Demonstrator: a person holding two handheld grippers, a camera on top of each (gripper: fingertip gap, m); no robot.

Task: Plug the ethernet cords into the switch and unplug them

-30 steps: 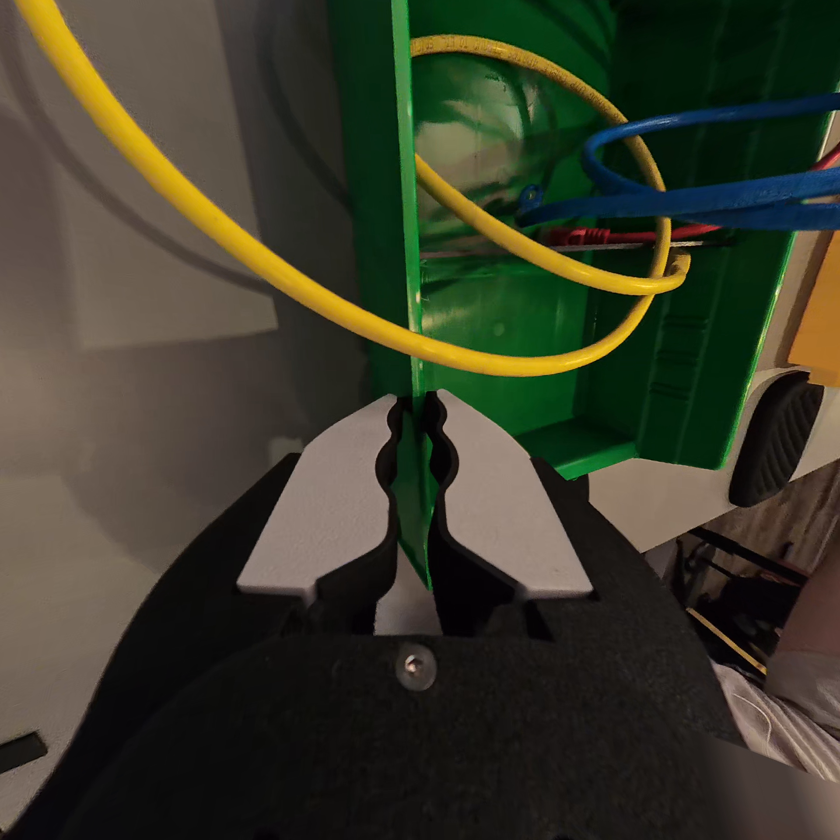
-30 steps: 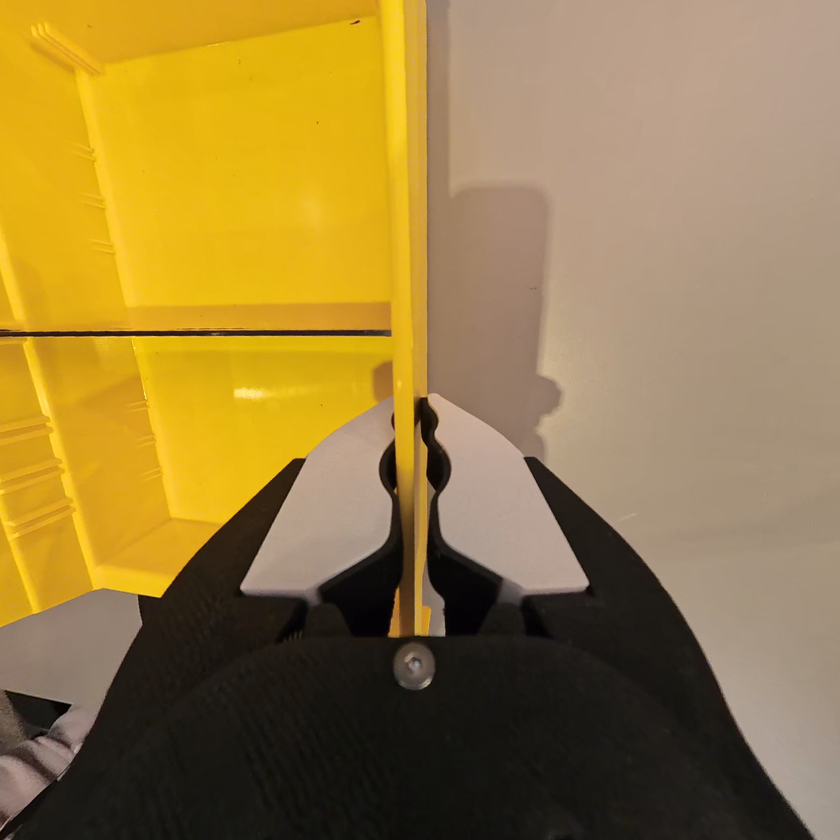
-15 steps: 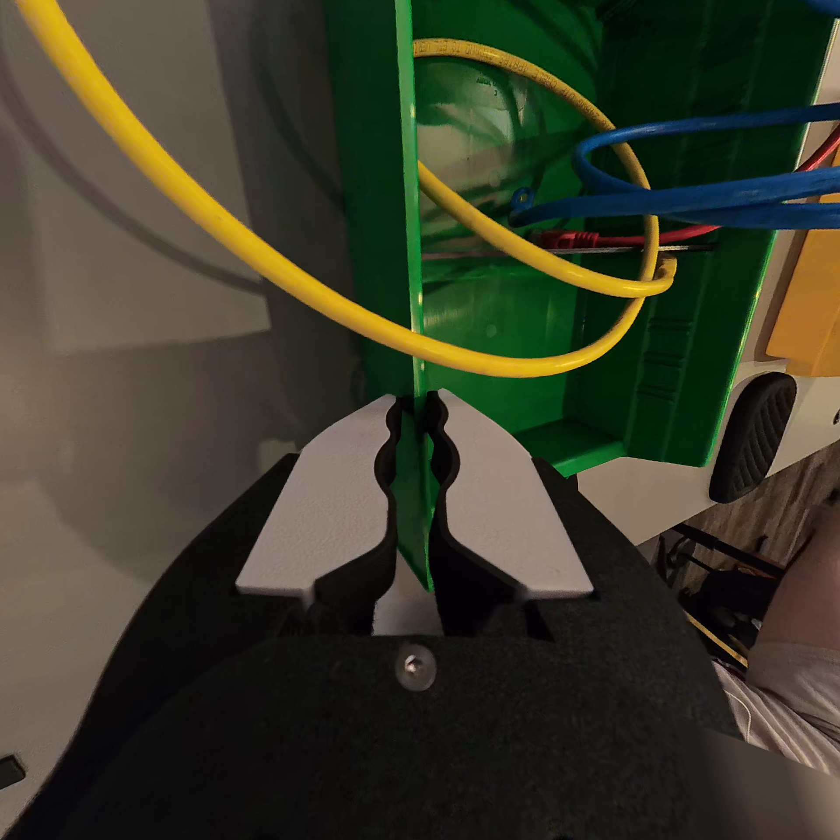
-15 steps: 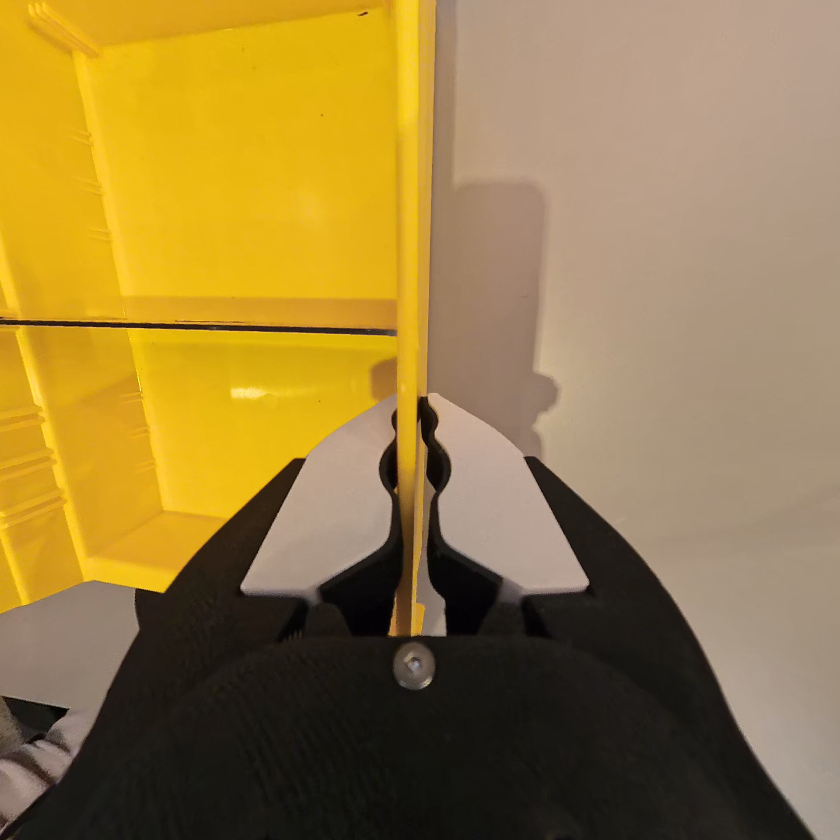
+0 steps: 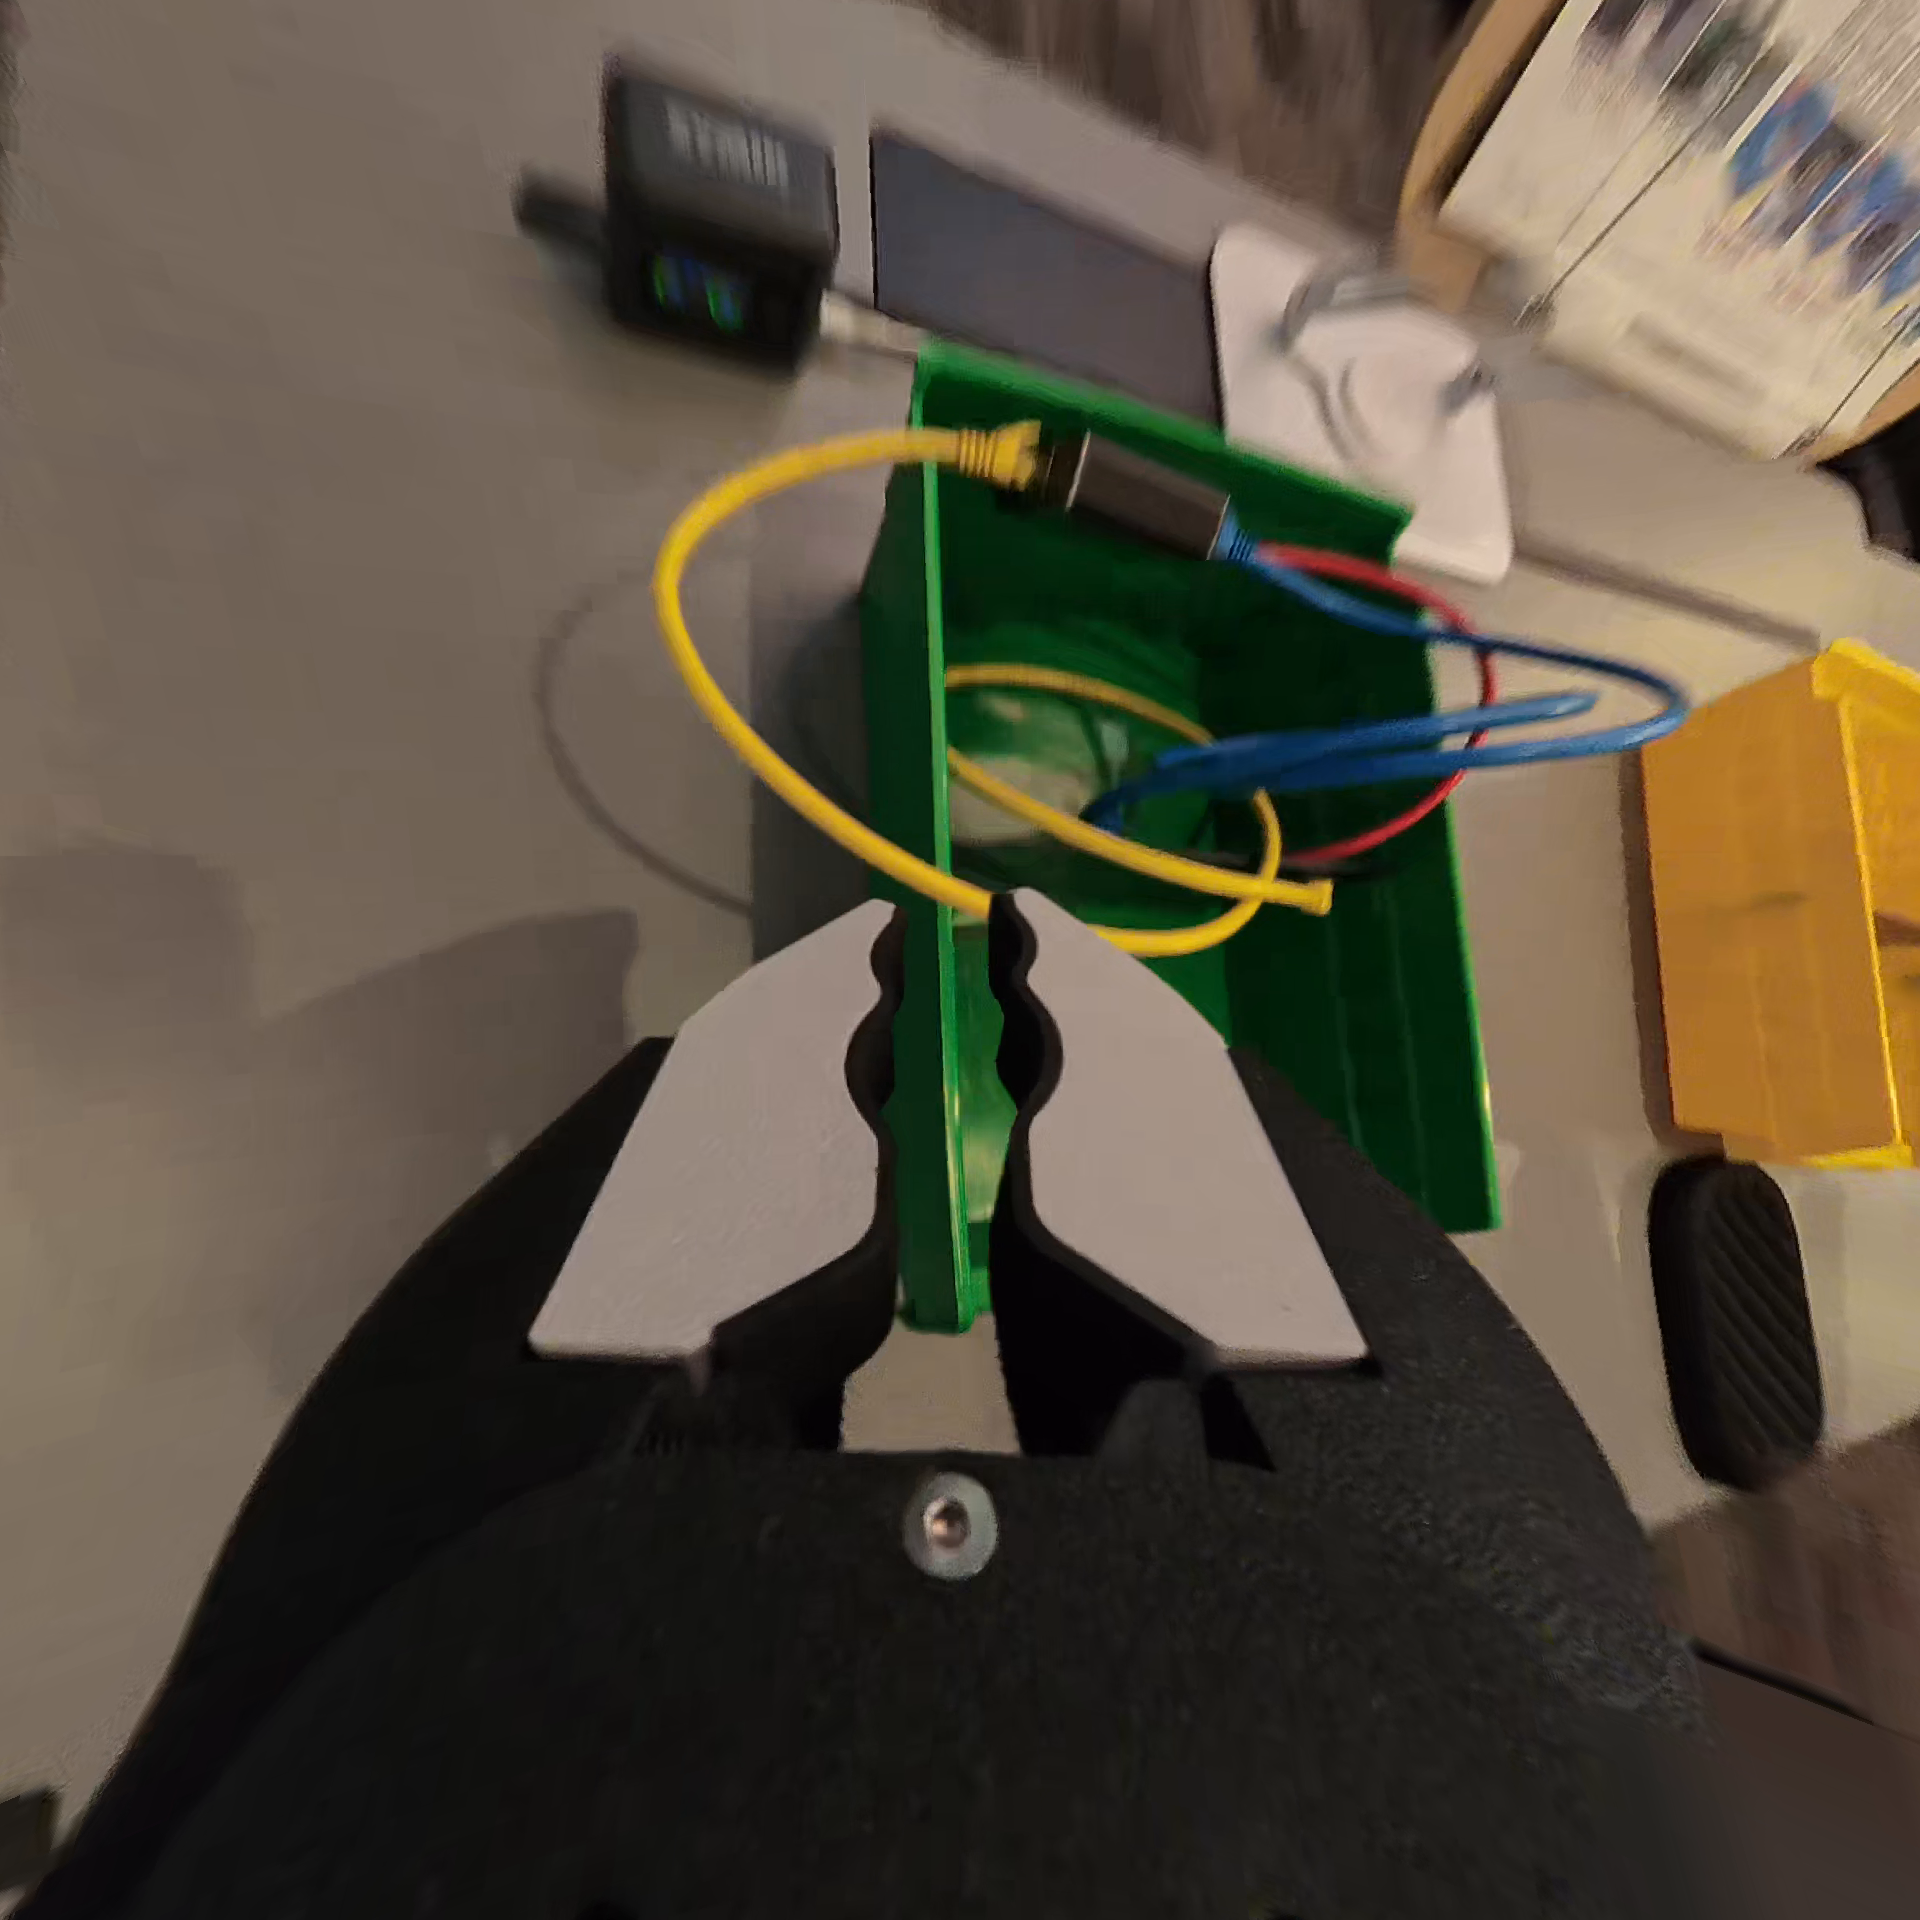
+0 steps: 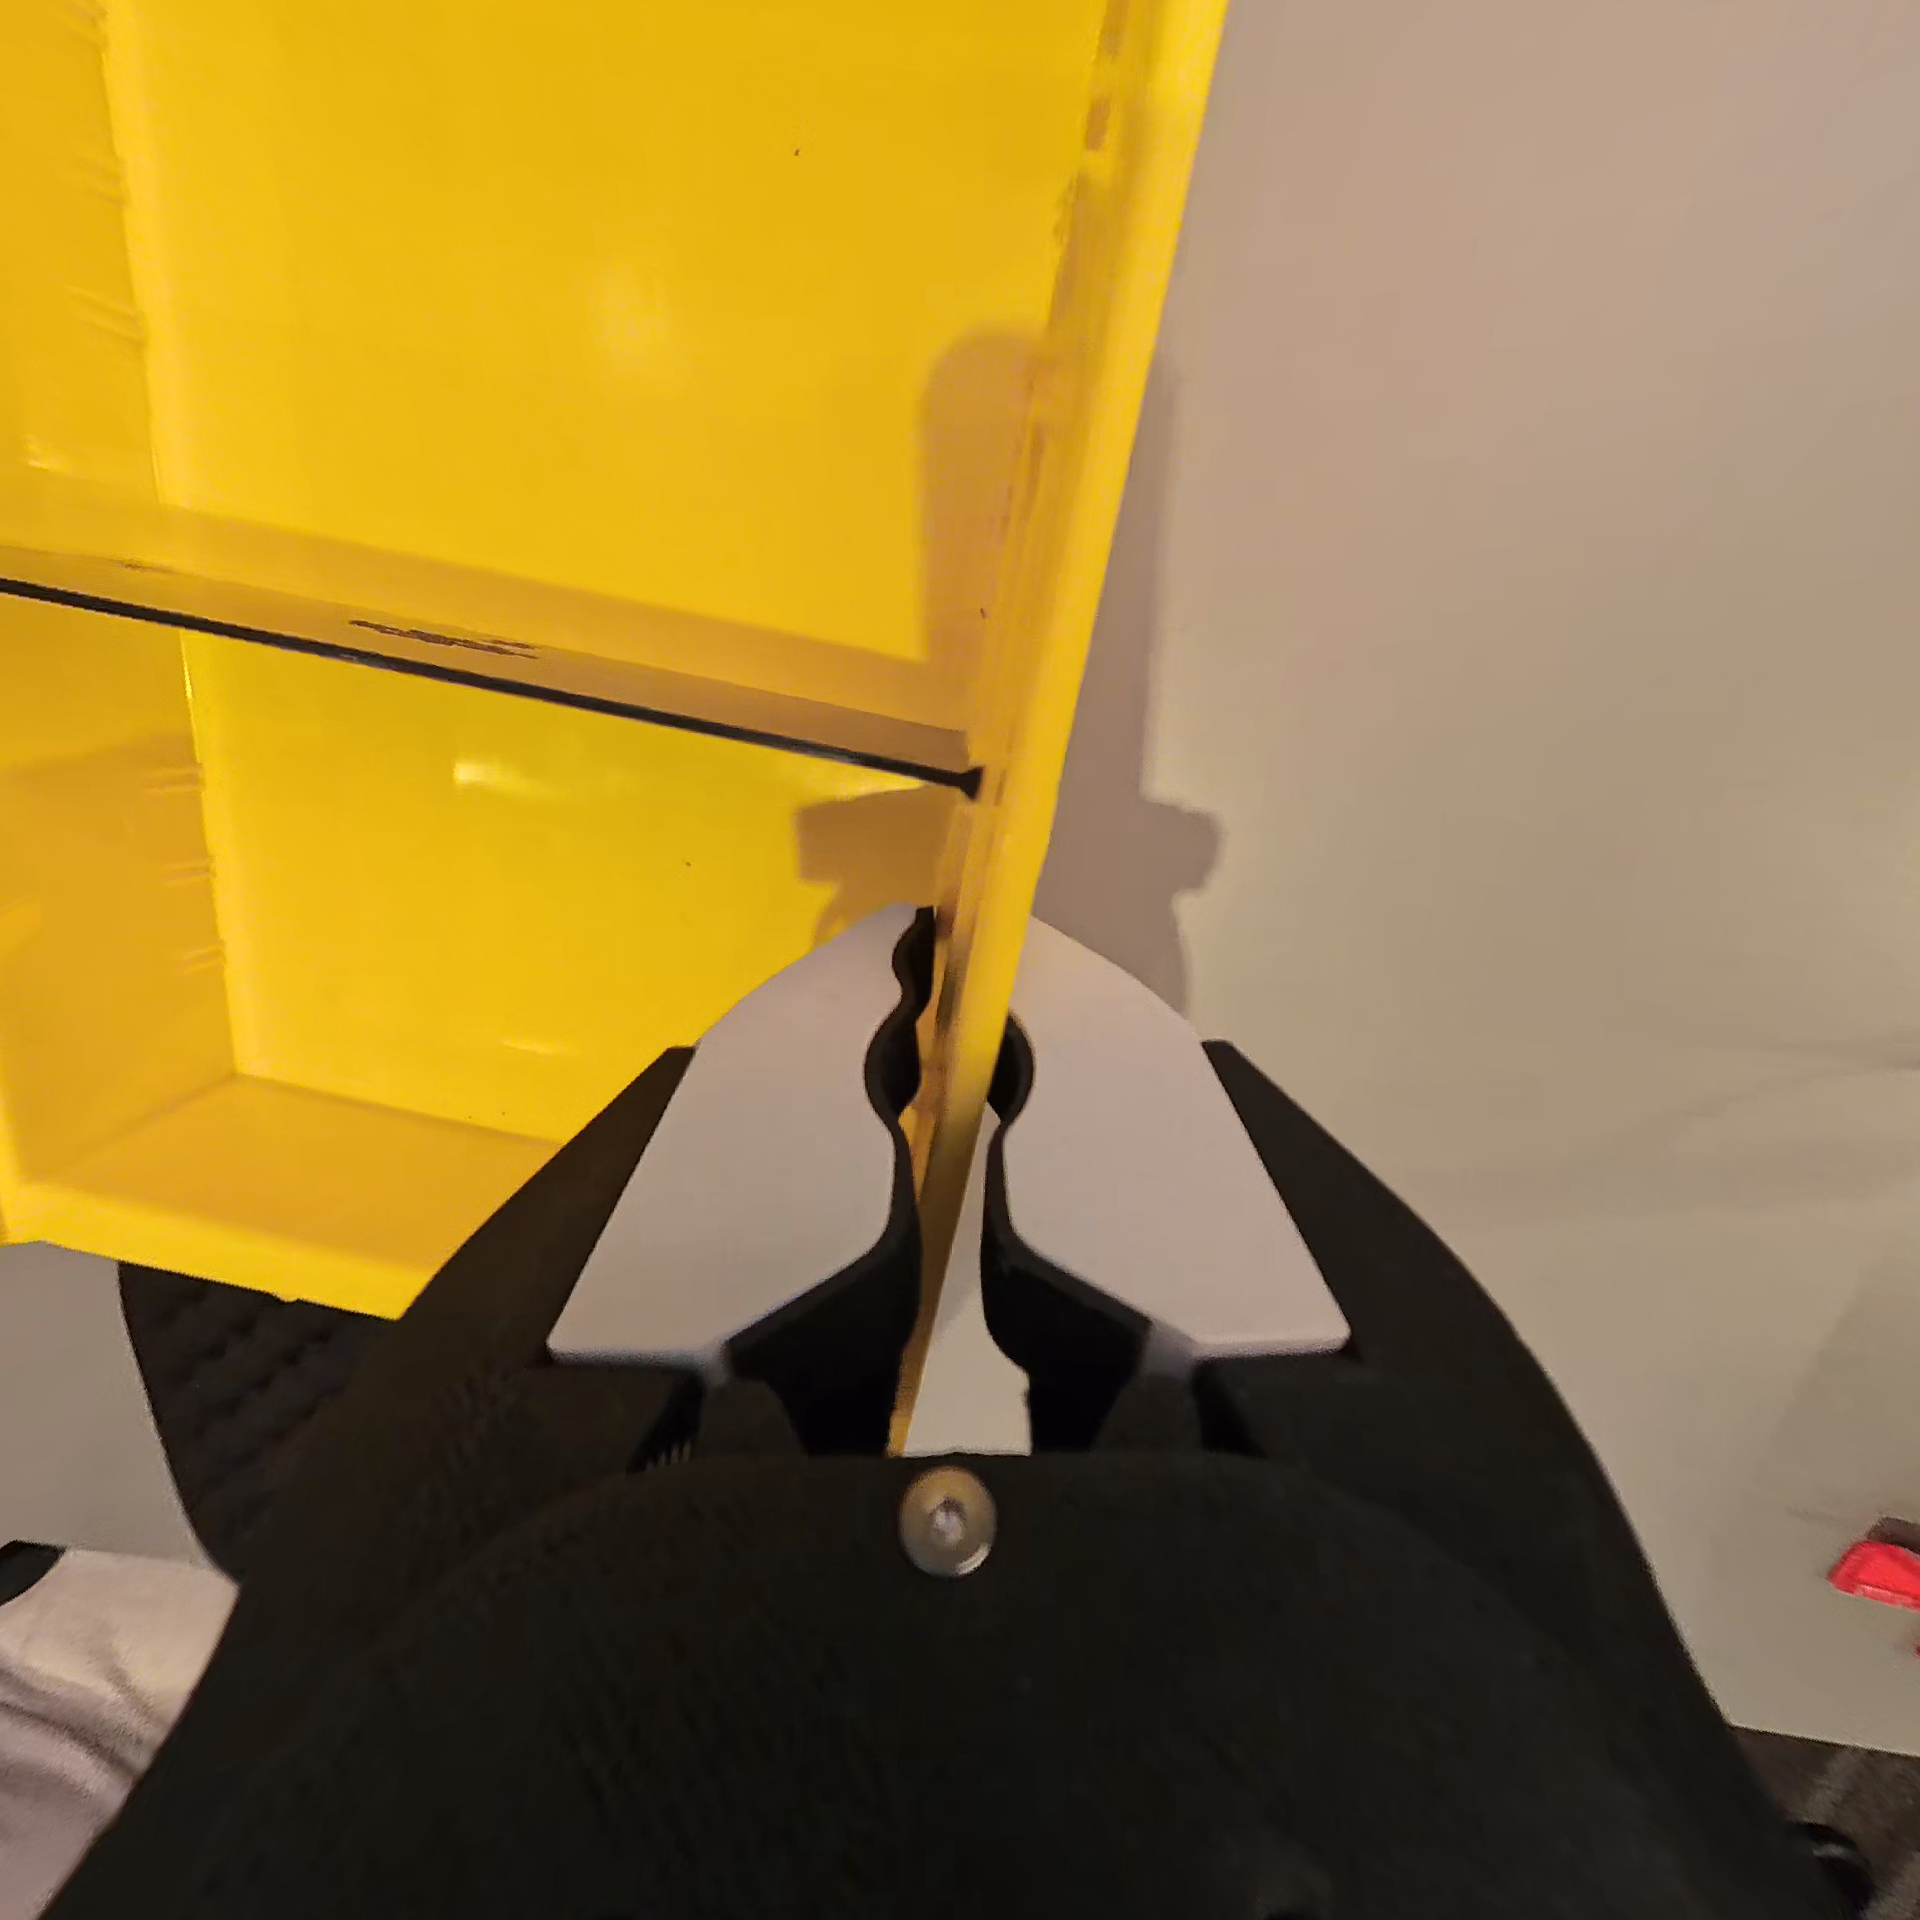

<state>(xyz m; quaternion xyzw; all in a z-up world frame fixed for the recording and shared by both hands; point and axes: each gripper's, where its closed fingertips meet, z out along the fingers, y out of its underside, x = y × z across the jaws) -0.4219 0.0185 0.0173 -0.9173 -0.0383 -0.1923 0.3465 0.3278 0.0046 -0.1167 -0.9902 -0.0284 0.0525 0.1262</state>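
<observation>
Straddling the side wall of a green bin (image 5: 1351,1018), the left gripper (image 5: 940,914) is seen with its jaws slightly parted, so a firm grasp cannot be told. Inside that bin lie the switch (image 5: 1132,488) with a yellow cord (image 5: 707,717), blue cords (image 5: 1455,748) and a red cord (image 5: 1455,727) at its ends. To the right, the wall of a yellow bin (image 6: 582,343), with nothing seen inside, is flanked by the barely parted right gripper (image 6: 971,925).
</observation>
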